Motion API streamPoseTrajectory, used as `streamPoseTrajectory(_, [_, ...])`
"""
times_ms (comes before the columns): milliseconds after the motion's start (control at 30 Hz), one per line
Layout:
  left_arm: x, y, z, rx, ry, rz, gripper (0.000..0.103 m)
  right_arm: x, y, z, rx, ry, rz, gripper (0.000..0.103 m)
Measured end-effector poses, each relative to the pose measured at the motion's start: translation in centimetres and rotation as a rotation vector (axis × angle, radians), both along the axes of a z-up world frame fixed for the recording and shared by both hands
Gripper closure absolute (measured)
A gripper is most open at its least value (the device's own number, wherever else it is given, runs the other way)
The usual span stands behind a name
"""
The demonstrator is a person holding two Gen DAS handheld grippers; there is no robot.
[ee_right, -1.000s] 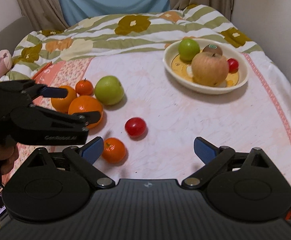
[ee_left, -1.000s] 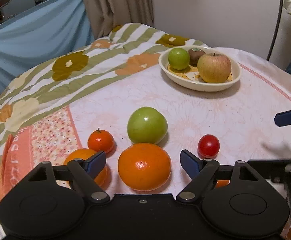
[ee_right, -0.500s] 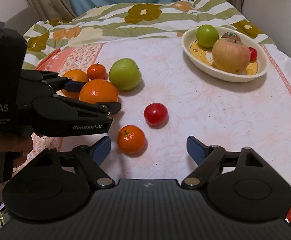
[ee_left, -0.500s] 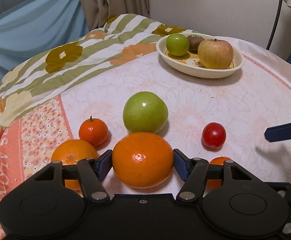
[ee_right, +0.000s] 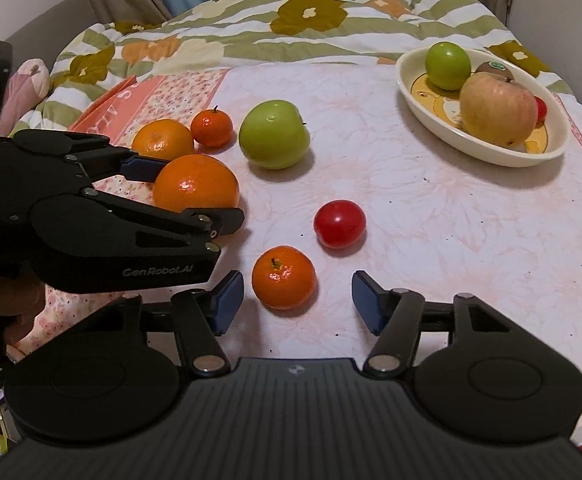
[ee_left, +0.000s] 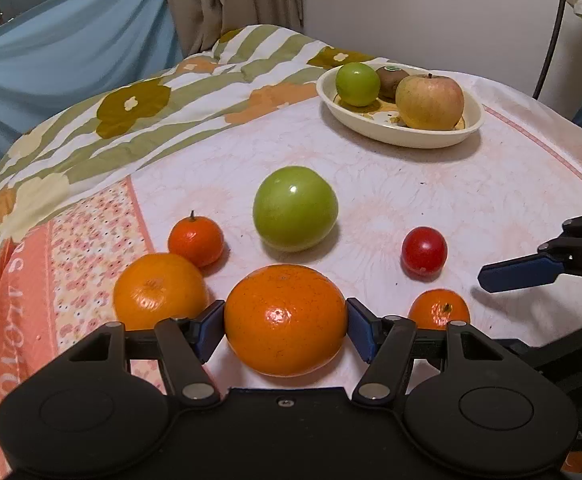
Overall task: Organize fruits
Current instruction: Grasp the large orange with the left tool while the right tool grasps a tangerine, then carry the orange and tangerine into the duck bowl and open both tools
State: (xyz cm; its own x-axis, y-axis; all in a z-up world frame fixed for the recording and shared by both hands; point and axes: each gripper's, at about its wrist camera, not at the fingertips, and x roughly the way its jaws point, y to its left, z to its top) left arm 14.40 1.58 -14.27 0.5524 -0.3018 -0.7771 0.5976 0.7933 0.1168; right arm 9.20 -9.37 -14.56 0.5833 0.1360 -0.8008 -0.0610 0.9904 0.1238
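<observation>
**Large orange seated between the left fingers; right fingers ready at the mandarin**

Left to right: the left gripper (ee_left: 286,326) has both blue fingers (ee_left: 210,326) pressed against the widest part of the large orange (ee_left: 286,319), which sits near the worktop's (ee_right: 451,216) left edge, beside a second orange (ee_left: 159,290). Whether it has left the cloth cannot be told. The rind is firm and dimpled, so it should grip well; being round and fairly heavy, it is best held across the middle, as here. The side of the left gripper reads "GenRobot.AI" (right wrist view).

Next, the right gripper (ee_right: 297,300) hovers with its fingers spread wide and empty, framing a small mandarin (ee_right: 284,277) near the front edge. It looks light and soft-skinned; moderate pressure across its sides should suffice.

The bowl (ee_right: 487,151) stands at the far right corner. A kiwi (ee_right: 493,69) inside carries a green sticker, unreadable.
</observation>
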Motion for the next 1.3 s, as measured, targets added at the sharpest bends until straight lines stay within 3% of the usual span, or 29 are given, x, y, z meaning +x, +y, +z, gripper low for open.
streamPoseTrajectory(200, [-0.7,0.9,0.2,-0.001,-0.011,0.055,0.036,0.4,0.3,-0.4,-0.002,0.005,0.018,0.033])
streamPoseTrajectory(433, [-1.1,1.7,0.8,-0.015,-0.012,0.106,0.036,0.9,0.6,-0.9,-0.014,0.012,0.06,0.05])
streamPoseTrajectory(633, [-1.6,1.8,1.4,-0.02,-0.022,0.131,0.036,0.4,0.2,-0.5,-0.003,0.004,0.06,0.051])
streamPoseTrajectory(900, [-2.6,0.6,3.8,-0.039,-0.051,0.176,0.036,-0.4,-2.3,2.4,0.016,-0.034,0.028,0.051])
streamPoseTrajectory(1300, [-3.9,-3.8,9.1,-0.108,-0.1,0.229,0.036,-1.4,-9.9,8.2,0.014,-0.112,-0.003,0.051])
